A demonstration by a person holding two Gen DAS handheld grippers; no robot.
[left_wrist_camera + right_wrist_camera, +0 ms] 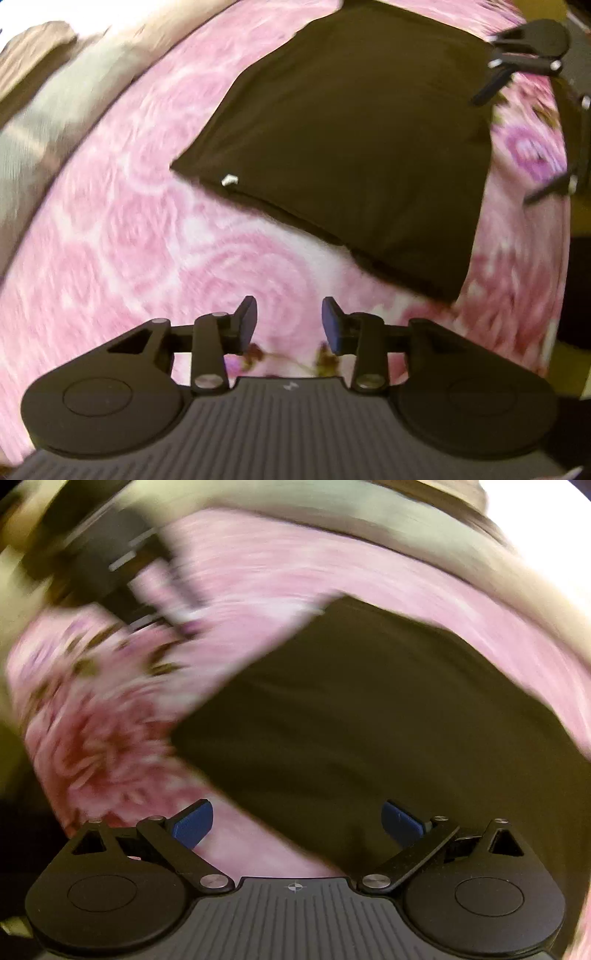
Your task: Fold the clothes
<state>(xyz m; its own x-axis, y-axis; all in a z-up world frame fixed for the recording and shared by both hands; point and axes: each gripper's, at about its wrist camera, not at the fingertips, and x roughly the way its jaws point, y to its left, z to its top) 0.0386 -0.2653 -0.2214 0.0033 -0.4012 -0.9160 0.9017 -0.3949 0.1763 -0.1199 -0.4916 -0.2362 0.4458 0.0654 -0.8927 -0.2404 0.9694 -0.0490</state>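
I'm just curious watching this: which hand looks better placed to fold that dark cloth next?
Probably the right gripper: its open jaws hang right at the dark cloth's near edge. The left gripper, also open, is over bare pink floral bedspread, apart from the cloth.

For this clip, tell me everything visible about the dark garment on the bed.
The dark garment is a very dark, soft-looking fabric, folded into a flat, roughly rectangular stack with layered edges. A small white tag pokes out near one corner. It lies flat on the pink rose-print bedspread. Neither the left gripper nor the right gripper holds it; both jaws stand open.
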